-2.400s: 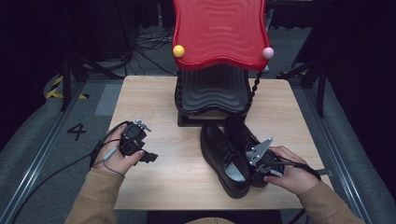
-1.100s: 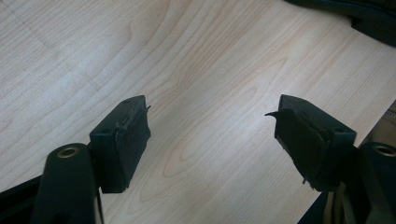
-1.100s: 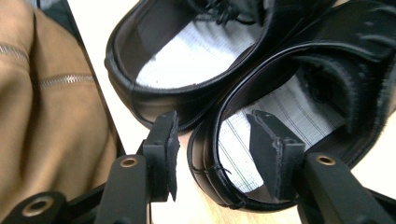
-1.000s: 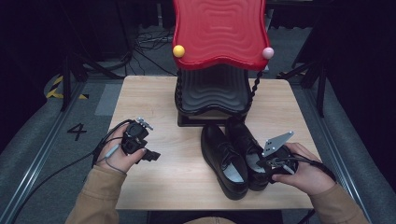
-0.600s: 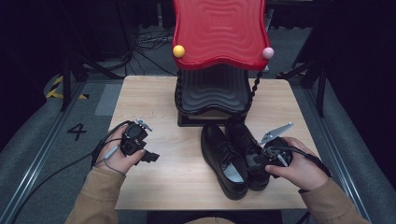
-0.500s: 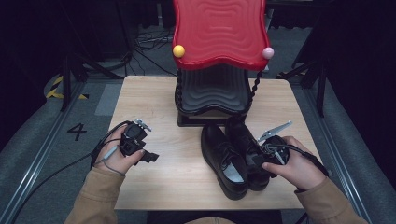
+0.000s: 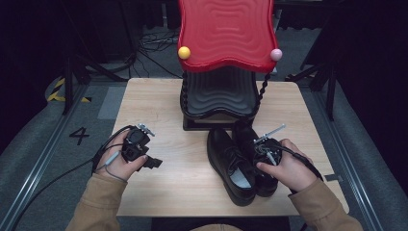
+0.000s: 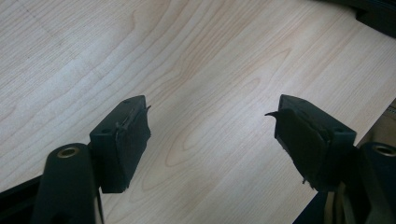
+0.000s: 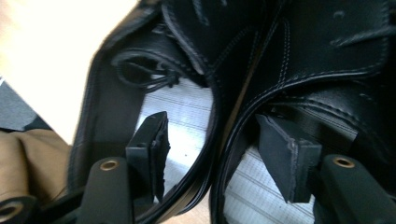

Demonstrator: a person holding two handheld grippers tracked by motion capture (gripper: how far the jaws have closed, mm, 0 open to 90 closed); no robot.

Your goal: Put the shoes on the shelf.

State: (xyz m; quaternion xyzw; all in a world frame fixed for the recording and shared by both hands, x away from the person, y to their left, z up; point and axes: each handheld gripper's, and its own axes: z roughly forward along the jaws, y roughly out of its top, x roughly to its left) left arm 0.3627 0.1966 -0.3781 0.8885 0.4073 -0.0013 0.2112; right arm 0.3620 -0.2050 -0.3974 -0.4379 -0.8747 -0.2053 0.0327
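**Right gripper straddling the inner walls of the shoe pair; grasp not yet made**

Nearest to me, my left gripper (image 7: 153, 161) rests at the front left of the table (image 7: 159, 101). In the left gripper view its jaws stand well apart over bare wood, nothing between them. I rate it released and idle.

My right gripper (image 9: 219, 149) is at the front right, set down on the pair of black shoes (image 7: 240, 159). In the right gripper view one jaw sits inside the left shoe (image 9: 116, 93), over its pale ribbed insole, and the other inside the right shoe (image 9: 327, 56). The two adjoining inner walls run up between them. These jaws have just been opening, and the pads do not press on the leather. I rate this gripper released as well.

Progress, in my judgement: the approach is made; the work appears to be a grip on both shoes at once by their inner walls. Closing, lifting and placing remain. The destination I cannot tell.

The shoes are black lace-up leather with visible stitching, standing upright side by side and touching, toes towards the far edge.

Just beyond their toes stands a black ribbed stand (image 7: 219, 96) under a wavy red top (image 7: 226, 29).
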